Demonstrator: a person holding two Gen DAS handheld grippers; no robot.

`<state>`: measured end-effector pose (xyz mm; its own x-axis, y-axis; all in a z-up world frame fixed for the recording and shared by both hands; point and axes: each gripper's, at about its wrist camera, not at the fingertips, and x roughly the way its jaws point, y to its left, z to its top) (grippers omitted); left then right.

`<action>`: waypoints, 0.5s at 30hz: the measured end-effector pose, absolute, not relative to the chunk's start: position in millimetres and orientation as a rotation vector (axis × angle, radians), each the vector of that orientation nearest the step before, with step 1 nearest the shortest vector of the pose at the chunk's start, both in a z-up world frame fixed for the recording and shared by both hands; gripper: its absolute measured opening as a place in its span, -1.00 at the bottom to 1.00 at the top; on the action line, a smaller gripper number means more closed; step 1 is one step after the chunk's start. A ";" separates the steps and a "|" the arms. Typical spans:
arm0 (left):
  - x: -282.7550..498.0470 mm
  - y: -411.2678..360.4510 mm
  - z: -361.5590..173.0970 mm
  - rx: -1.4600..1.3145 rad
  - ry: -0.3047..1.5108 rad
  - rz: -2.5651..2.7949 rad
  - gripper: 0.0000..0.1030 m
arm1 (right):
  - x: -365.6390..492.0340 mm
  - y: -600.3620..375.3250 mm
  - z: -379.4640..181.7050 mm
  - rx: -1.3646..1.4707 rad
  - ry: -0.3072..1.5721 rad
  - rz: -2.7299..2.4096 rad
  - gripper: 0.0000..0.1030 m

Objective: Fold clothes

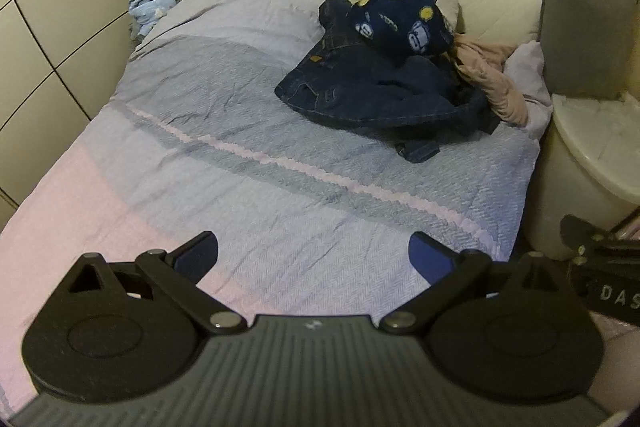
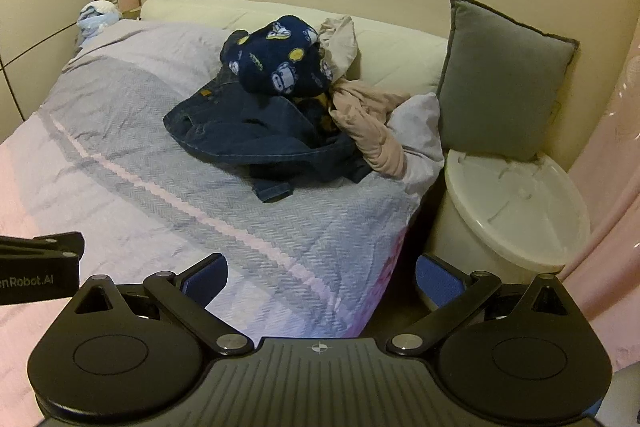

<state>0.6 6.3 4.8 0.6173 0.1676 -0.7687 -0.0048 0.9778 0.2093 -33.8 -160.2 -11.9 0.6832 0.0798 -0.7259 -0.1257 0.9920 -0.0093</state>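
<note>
- Our left gripper [image 1: 314, 253] hangs over the near part of the bedspread [image 1: 224, 163], fingers spread wide, holding nothing.
- Our right gripper [image 2: 322, 275] sits at the bed's right edge, fingers equally apart and empty.
- Well ahead of both, the clothes pile [image 2: 280, 107] lies near the headboard [image 2: 400, 43]: denim garment [image 1: 372, 87], patterned navy piece [image 2: 280, 63] on top, beige cloth [image 2: 368, 123] at its right.
- Flat bedspread stretches between us and the pile; a white round stand [image 2: 516, 203] adjoins the right edge.

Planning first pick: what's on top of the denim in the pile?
A navy cartoon-print garment sits on the denim at its far end. A beige garment lies against its right side. Anything beneath the denim is hidden.
</note>
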 end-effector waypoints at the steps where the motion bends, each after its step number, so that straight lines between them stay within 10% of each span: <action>1: 0.8 8.2 6.3 0.189 0.897 0.097 0.96 | -33.4 -160.1 -11.2 -0.059 0.811 0.117 1.00; 15: -3.1 67.1 20.9 0.122 0.850 0.066 0.96 | -29.8 -121.4 2.3 -0.050 0.785 0.103 1.00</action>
